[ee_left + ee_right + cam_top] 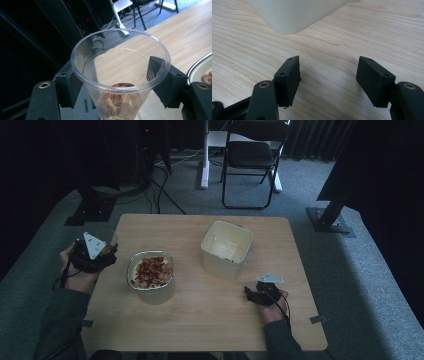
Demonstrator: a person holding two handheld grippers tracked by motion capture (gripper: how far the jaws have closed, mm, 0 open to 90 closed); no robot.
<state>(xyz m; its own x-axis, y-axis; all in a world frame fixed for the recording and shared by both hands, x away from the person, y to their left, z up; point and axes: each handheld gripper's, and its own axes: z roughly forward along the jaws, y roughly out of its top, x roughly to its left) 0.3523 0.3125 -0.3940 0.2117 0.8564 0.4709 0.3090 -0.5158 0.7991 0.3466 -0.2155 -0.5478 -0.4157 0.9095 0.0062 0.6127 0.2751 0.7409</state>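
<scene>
The left gripper pinched a clear plastic cup holding few nuts, left of the nut-filled foil tray; tip gently. The right gripper rested spread near the white square tub.

Grey carpet floor, black folding chair beyond wooden table, dark curtains, floor cables

Clear glossy plastic cup, matt pale wood-grain table, shiny metal-look bowl, smooth cream tub.
</scene>
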